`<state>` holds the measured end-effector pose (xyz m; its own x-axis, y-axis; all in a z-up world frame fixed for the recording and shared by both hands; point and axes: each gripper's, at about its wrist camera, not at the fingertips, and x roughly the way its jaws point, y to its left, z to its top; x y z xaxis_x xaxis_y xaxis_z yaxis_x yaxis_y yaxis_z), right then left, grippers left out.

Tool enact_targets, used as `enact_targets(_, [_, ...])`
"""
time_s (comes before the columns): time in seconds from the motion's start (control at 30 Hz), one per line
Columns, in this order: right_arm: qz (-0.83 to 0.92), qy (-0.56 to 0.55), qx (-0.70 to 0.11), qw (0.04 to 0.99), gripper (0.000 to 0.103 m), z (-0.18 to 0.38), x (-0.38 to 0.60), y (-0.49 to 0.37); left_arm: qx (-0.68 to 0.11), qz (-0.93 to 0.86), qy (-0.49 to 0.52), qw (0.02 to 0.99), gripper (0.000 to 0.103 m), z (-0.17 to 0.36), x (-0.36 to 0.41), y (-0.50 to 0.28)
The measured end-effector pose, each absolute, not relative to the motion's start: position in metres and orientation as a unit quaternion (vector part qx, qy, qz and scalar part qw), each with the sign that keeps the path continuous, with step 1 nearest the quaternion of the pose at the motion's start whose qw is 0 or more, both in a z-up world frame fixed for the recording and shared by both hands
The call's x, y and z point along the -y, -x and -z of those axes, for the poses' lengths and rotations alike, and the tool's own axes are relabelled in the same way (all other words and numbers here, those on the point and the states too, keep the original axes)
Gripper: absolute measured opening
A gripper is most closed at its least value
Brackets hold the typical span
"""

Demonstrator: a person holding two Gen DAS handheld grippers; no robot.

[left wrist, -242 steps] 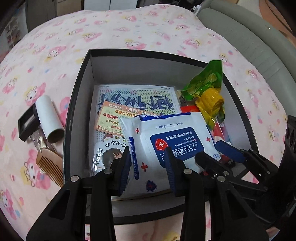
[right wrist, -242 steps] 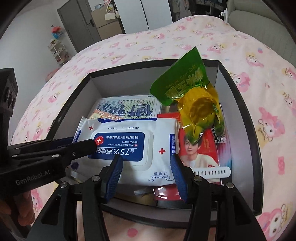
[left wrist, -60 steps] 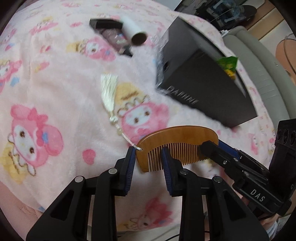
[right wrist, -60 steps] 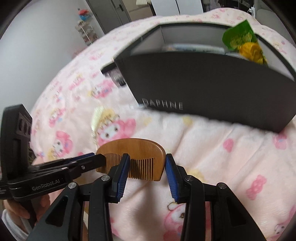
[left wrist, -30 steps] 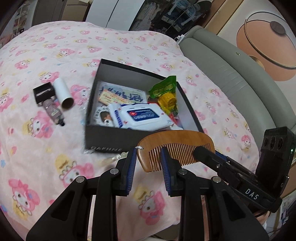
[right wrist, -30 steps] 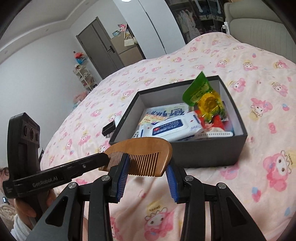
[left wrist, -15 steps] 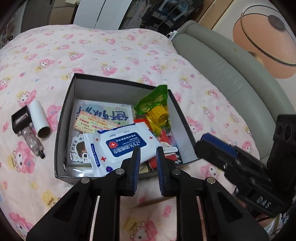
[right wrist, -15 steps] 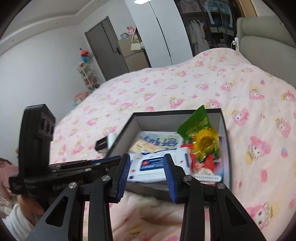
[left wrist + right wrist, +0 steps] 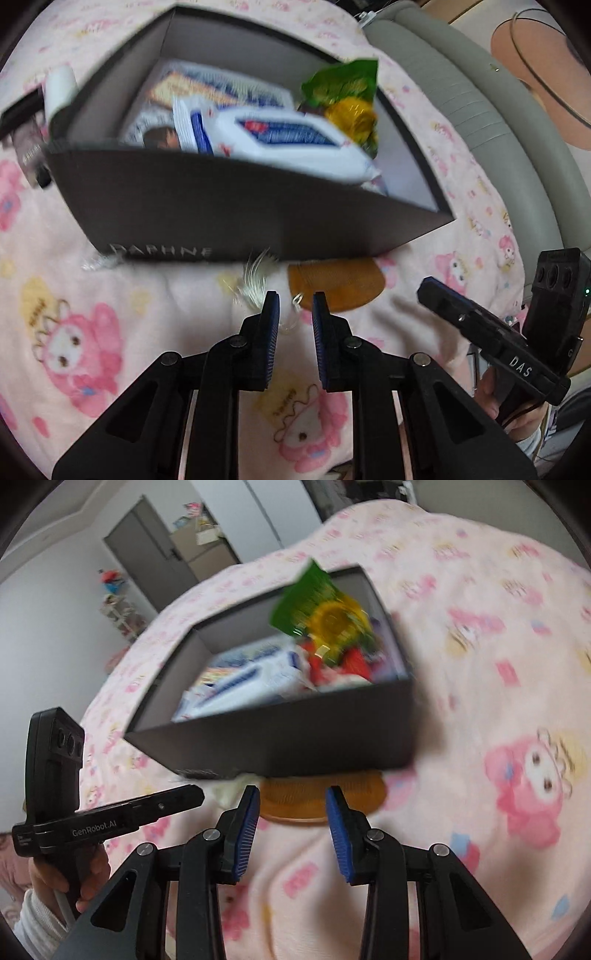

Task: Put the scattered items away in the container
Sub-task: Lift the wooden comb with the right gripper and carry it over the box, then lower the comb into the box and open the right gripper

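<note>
Wooden comb (image 9: 334, 284) flat on the bed (image 9: 110, 314), outside the box (image 9: 221, 210), tucked against the foot of its near wall, towards the right end. Pale tassel (image 9: 258, 280) just left of the comb, also on the blanket.

Box open-topped, dark outside, grey inside, with lettering low on the near wall. Inside: a white-and-blue wipes pack (image 9: 288, 140) leaning on the near wall, a green snack bag (image 9: 343, 85) sticking up at the far right, printed cards or packets beneath, too blurred to read. White tube (image 9: 59, 92) on the blanket beside the left wall of the box.

Left gripper (image 9: 294, 314) above the blanket, near side of the comb, tips over the tassel end. Jaws narrow, just been closing, nothing between them, no contact with comb or tassel visible.

Right gripper (image 9: 291, 789) just near of the comb, pointing down at it. Jaws moderately apart, empty, framing the comb's middle in the right wrist view but not pressing on it. Touching or hovering: cannot tell through the blur.

A hand (image 9: 74, 871) with a white cuff around the left gripper's handle. Grey headboard (image 9: 498, 129) far right; a grey door (image 9: 147, 554) far left.
</note>
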<state>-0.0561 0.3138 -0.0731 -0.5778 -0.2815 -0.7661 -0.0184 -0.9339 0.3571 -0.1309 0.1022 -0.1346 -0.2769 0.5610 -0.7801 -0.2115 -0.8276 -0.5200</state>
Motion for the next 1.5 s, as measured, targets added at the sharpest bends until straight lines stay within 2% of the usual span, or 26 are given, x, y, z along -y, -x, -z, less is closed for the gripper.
enact_targets(0.2, [0.865,-0.468,0.181,0.025,0.035,0.097,-0.342,0.063,0.185,-0.778,0.554,0.231,0.025,0.158,-0.120,0.138])
enact_targets(0.3, [0.854,-0.480,0.199,0.014,0.035,0.115,-0.355,0.074,0.201,-0.778,0.553,0.221,0.032,0.168,-0.128,0.146])
enact_targets(0.47, [0.834,-0.507,0.207,0.062,0.036,0.137,-0.350,0.097,0.194,-0.771,0.566,0.220,0.033,0.177,-0.143,0.149])
enact_targets(0.5, [0.832,-0.508,0.210,0.075,0.039,0.141,-0.346,0.100,0.187,-0.774,0.565,0.219,0.033,0.175,-0.144,0.147])
enact_targets(0.6, [0.834,-0.508,0.203,0.070,0.037,0.141,-0.342,0.100,0.197,-0.771,0.563,0.223,0.030,0.166,-0.138,0.142])
enact_targets(0.77, [0.851,-0.467,0.224,0.088,0.036,0.097,-0.336,0.072,0.211,-0.783,0.533,0.242,0.030,0.121,-0.120,0.121])
enact_targets(1.03, [0.884,-0.404,0.193,0.132,0.036,0.009,-0.303,0.068,0.224,-0.821,0.464,0.246,0.030,0.030,-0.076,0.111])
enact_targets(1.37, [0.911,-0.368,0.119,0.145,0.036,-0.055,-0.269,0.163,0.191,-0.857,0.413,0.240,0.031,-0.029,-0.054,0.216])
enact_targets(1.5, [0.912,-0.370,0.110,0.141,0.036,-0.055,-0.264,0.198,0.185,-0.856,0.426,0.229,0.031,-0.019,-0.052,0.263])
